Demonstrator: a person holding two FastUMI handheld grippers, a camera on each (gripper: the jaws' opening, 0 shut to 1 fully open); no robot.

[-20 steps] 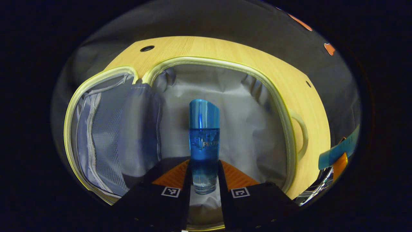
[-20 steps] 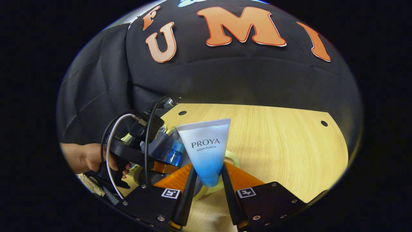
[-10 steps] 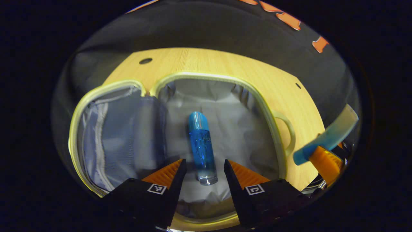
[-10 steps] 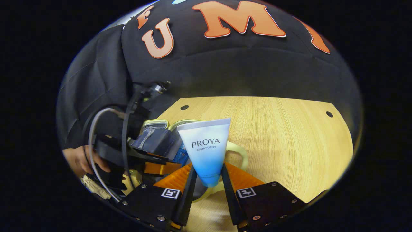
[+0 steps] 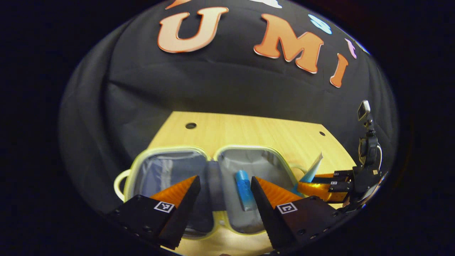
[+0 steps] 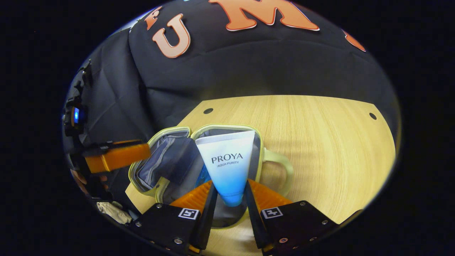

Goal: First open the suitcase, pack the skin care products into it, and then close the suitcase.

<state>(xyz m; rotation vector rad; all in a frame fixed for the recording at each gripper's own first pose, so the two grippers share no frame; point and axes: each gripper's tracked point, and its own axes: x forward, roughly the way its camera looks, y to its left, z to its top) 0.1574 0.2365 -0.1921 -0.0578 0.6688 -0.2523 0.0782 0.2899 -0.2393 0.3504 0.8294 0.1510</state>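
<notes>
Our left tool [image 5: 224, 188] hangs wide apart with nothing in it, above the open suitcase [image 5: 177, 151] on the wooden surface [image 5: 249, 129]. A blue bottle [image 5: 244, 189] lies inside, just ahead of its fingers. Our right tool [image 6: 229, 195] grips a tube [image 6: 227, 161] over the suitcase.

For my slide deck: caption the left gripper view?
Open left gripper above the open suitcase, blue bottle lying inside.
</notes>
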